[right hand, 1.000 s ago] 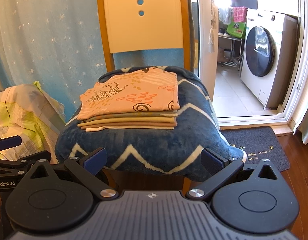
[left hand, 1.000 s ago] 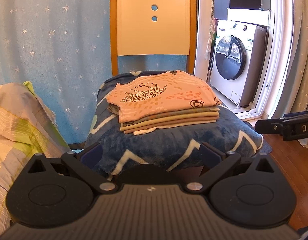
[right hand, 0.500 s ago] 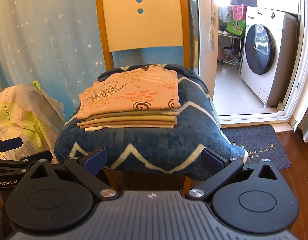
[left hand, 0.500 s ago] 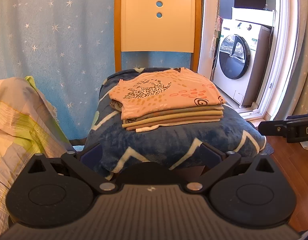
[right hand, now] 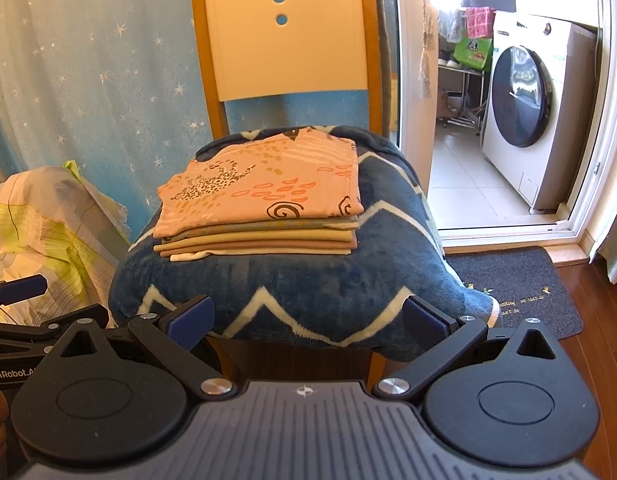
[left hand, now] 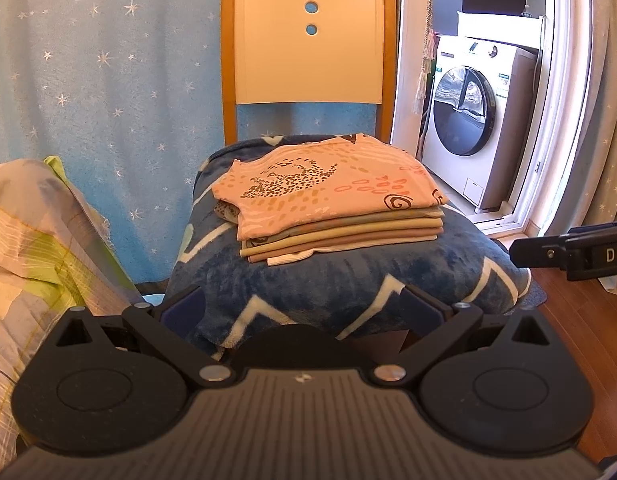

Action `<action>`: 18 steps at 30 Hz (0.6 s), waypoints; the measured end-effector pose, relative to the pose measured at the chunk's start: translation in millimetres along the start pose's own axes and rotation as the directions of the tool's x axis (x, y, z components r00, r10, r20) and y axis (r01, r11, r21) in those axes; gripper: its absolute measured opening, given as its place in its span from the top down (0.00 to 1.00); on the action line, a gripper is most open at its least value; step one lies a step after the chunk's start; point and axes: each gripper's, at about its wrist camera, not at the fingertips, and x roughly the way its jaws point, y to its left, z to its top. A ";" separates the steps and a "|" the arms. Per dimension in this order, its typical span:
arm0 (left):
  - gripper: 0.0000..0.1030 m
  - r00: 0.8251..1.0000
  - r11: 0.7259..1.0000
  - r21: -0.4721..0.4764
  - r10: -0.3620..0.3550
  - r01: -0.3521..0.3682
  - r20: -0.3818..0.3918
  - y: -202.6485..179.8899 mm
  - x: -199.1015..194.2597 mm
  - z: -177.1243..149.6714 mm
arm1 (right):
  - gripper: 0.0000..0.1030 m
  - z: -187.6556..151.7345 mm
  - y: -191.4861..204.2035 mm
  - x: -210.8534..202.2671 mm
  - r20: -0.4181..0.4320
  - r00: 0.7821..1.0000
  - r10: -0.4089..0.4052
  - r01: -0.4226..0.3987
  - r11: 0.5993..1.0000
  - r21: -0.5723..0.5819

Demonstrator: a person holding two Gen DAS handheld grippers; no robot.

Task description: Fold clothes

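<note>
Left wrist view: one stack of folded clothes (left hand: 332, 204), pink patterned shirt on top, rests on the blue blanket (left hand: 348, 280) covering the chair (left hand: 308, 40). Left hand-held gripper (left hand: 304, 308) and right hand-held gripper (right hand: 308, 320) both gape, empty.

Left gripper (left hand: 302, 314) jaws spread wide, empty; right gripper (right hand: 306, 322) likewise, level alongside.

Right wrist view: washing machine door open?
No. The washing machine shows its round dark door sitting flush against the white front panel, shut.
</note>
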 end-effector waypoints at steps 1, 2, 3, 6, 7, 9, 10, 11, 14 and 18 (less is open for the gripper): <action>0.01 1.000 1.000 0.001 0.000 0.000 0.001 -0.2 0.0 0.1 | 0.00 0.0 -0.1 0.2 0.000 1.000 0.000 0.000 1.000 0.000; 0.01 1.000 1.000 0.003 -0.001 0.001 0.001 -0.3 0.1 0.2 | 0.00 0.0 -0.3 0.4 0.000 1.000 -0.001 0.001 1.000 0.001; 0.01 1.000 1.000 0.004 -0.001 0.001 0.002 -0.5 0.1 0.3 | 0.00 0.1 -0.4 0.9 -0.001 1.000 -0.001 0.001 1.000 0.000; 0.01 1.000 1.000 0.008 -0.002 0.002 0.004 -0.9 0.3 0.5 | 0.00 0.2 -0.7 1.3 0.000 1.000 -0.002 0.002 1.000 0.002; 0.01 1.000 1.000 0.009 -0.002 0.002 0.004 -1.0 0.3 0.5 | 0.00 0.1 -1.1 1.4 -0.001 1.000 -0.002 0.002 1.000 0.003; 0.01 1.000 1.000 0.008 -0.002 0.002 0.002 -2.3 2.5 0.7 | 0.00 0.2 -1.2 1.5 -0.001 1.000 -0.003 0.003 1.000 0.004; 0.01 1.000 1.000 0.009 -0.001 0.001 0.003 -2.3 2.6 0.7 | 0.00 0.2 -1.3 1.5 -0.001 1.000 -0.003 0.003 1.000 0.004; 0.01 1.000 1.000 0.009 -0.001 0.001 0.003 -2.4 2.8 0.9 | 0.00 0.2 -1.3 1.5 -0.001 1.000 -0.003 0.003 1.000 0.004; 0.01 1.000 1.000 0.010 0.001 -0.001 0.005 -2.5 3.2 1.2 | 0.00 0.2 -2.2 1.8 -0.002 1.000 -0.002 0.002 1.000 0.004; 0.01 1.000 1.000 0.012 0.000 0.000 0.005 -2.9 3.9 1.4 | 0.00 0.3 -2.3 2.9 -0.005 1.000 -0.002 0.002 1.000 0.003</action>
